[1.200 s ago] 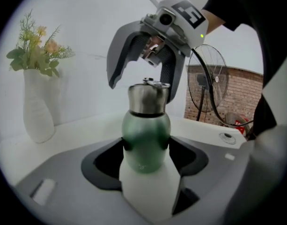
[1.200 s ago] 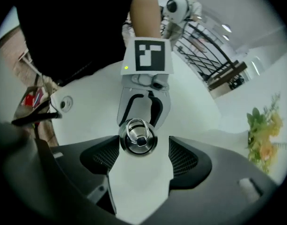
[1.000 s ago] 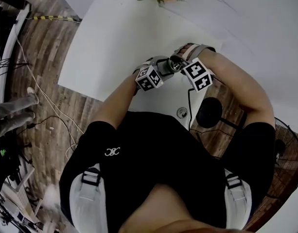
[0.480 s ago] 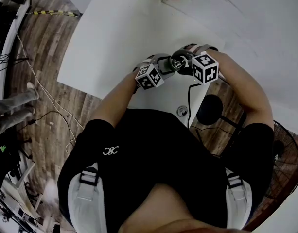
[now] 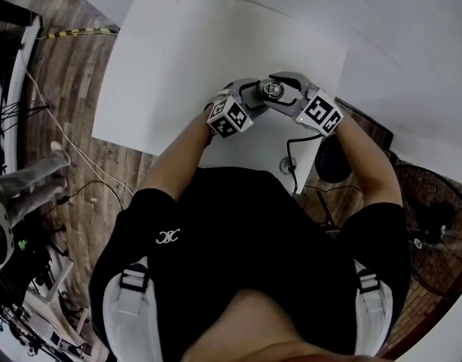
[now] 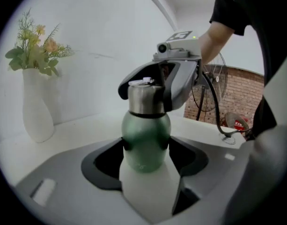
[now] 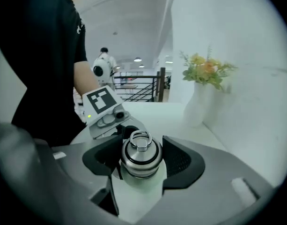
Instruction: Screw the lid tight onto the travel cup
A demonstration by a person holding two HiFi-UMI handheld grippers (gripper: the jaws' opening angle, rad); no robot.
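Note:
The travel cup (image 6: 145, 139) has a green body and stands upright on the white table (image 5: 178, 59). My left gripper (image 6: 146, 146) is shut on that body, pads pressing both sides. The steel lid (image 7: 141, 156), with a ring on top, sits on the cup's neck. My right gripper (image 7: 141, 161) comes from above; its jaws have just been closing and now press on the lid on both sides. In the head view both grippers meet at the cup (image 5: 272, 89) near the table's front edge, the left gripper (image 5: 255, 95) low and the right gripper (image 5: 276, 86) over the top.
A white vase of flowers (image 6: 33, 102) stands at the table's far side. A cable with a round plug (image 5: 286, 164) lies near the front edge. A floor fan (image 5: 434, 232) stands to the right, off the table.
My right gripper has rolled around the lid and risen slightly, its marker cube showing a different face. The left gripper and the cup have stayed in place.

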